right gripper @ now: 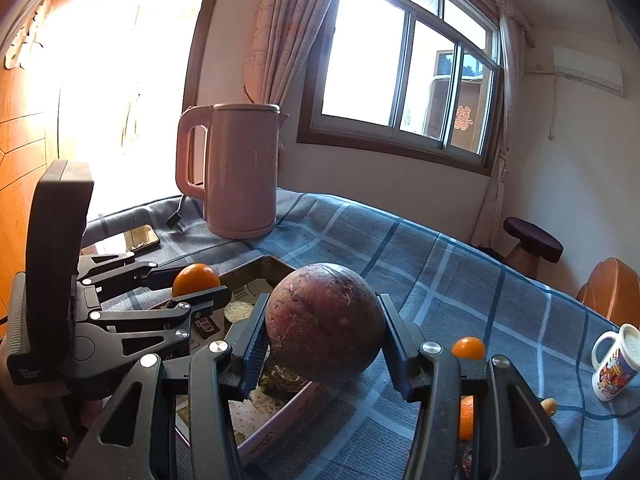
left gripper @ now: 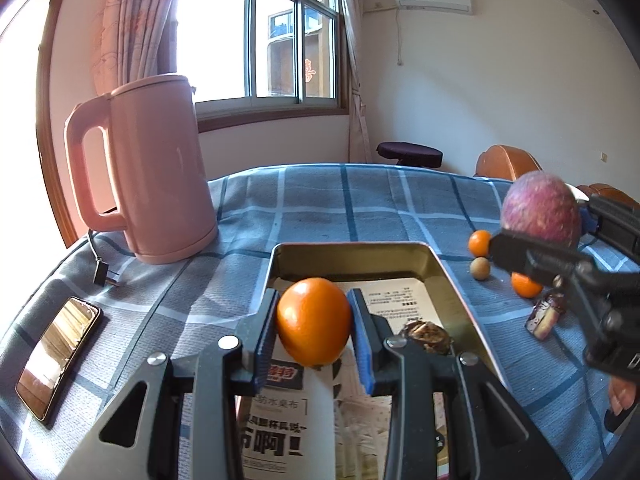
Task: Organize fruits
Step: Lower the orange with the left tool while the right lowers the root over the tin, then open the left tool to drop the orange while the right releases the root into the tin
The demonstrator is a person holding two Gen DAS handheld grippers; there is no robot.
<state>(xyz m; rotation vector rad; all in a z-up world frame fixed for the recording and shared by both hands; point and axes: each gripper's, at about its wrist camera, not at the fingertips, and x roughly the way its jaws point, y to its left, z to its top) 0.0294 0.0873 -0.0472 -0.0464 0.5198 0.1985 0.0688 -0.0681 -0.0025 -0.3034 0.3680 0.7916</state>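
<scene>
A table under a blue plaid cloth (left gripper: 360, 200) carries everything here, and the open metal tin (left gripper: 448, 276) near its middle serves as the landmark. Beyond the tin's far left corner stands a pink electric kettle (left gripper: 156, 176), its black plug (left gripper: 102, 274) lying on the cloth beside it. Left of the tin, near the table edge, a smartphone (left gripper: 56, 358) lies flat with its screen reflecting the room. Well to the right of the tin, seen only from the right wrist, a printed white mug (right gripper: 614, 364) stands upright.

The right gripper (right gripper: 322, 338) hangs over the tin's right-hand rim, its blue-padded fingers clamped on a round purple passion fruit (right gripper: 324, 324), which is clear of the cloth. The left gripper (left gripper: 314, 322) is above the tin's near end, fingers closed tight around a small orange (left gripper: 314, 320) held over the printed paper (left gripper: 396, 300) lining the tin.

Inside the tin, near its right wall, sits a brown wrinkled lump (left gripper: 426, 336), possibly a dried fruit or nut; the view is too poor to say. On the cloth to the right of the tin lie two more small oranges (left gripper: 479, 243), a pale tan longan-like ball (left gripper: 480, 269) between them, and a dark wrapped snack piece (left gripper: 544, 318) nearest the table edge.
</scene>
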